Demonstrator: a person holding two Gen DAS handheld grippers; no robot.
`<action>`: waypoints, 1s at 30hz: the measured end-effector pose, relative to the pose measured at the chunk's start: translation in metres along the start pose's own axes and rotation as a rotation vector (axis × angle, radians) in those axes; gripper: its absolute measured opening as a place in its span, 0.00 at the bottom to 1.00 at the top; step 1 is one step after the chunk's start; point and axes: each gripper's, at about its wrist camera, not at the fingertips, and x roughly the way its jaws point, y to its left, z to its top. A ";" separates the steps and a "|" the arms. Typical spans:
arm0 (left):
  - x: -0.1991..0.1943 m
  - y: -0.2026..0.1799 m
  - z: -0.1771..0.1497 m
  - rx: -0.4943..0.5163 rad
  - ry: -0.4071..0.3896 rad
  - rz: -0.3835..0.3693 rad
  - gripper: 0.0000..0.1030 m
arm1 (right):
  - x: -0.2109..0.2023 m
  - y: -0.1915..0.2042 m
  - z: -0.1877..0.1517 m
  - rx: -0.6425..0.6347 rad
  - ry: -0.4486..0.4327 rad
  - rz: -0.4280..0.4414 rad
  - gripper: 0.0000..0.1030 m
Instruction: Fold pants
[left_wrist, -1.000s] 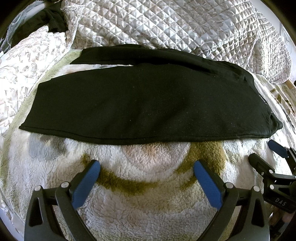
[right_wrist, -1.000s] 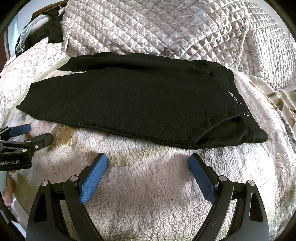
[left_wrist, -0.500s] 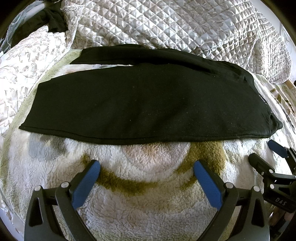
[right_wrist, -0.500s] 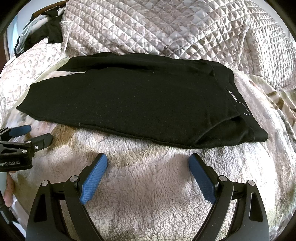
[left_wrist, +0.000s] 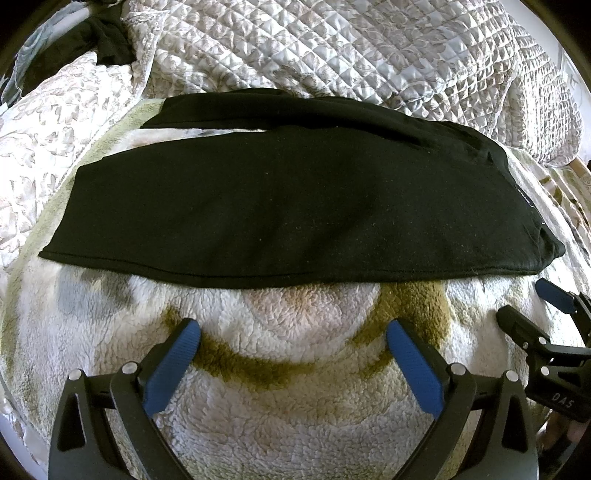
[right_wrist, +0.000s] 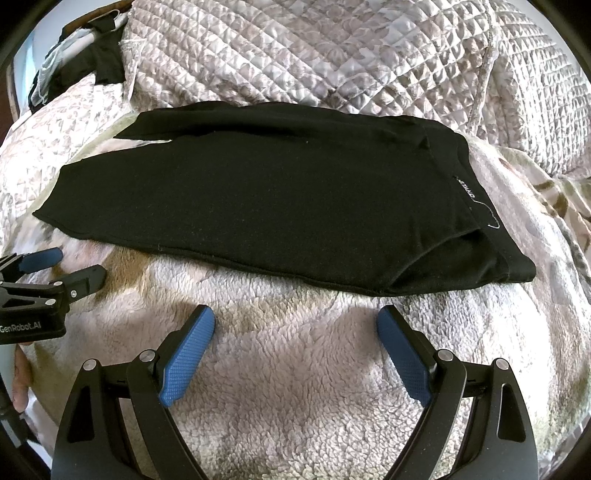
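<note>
Left wrist view: shows an olive ring pattern on the fleece blanket (left_wrist: 295, 413) and the "DAS" marking on the right tongs (left_wrist: 532, 306) at the right edge.
Right wrist view: shows the waistband label (right_wrist: 471, 192) on the pants (right_wrist: 258, 199); its white lettering is too small to read. "GenRobot.AI" is legible on the left tongs (right_wrist: 66, 264) at the left edge.
Pants position: black, laid flat lengthwise across the blanket, waistband to the right, legs to the left, one leg over the other.
Background: quilted bedspread (left_wrist: 332, 48) behind the pants.
Left tongs: spread wide, empty, near the pants' front hem, not touching.
Right tongs: spread wide, empty, short of the hem.
</note>
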 end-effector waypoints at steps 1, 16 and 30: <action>0.000 0.000 0.000 0.000 0.001 -0.001 1.00 | 0.000 0.000 0.000 -0.002 0.000 -0.001 0.87; -0.002 0.000 0.001 0.006 0.002 -0.005 1.00 | -0.003 -0.002 0.002 0.024 -0.003 0.024 0.87; -0.011 0.020 0.008 -0.063 -0.021 -0.082 0.90 | -0.019 -0.025 0.008 0.147 -0.075 0.036 0.83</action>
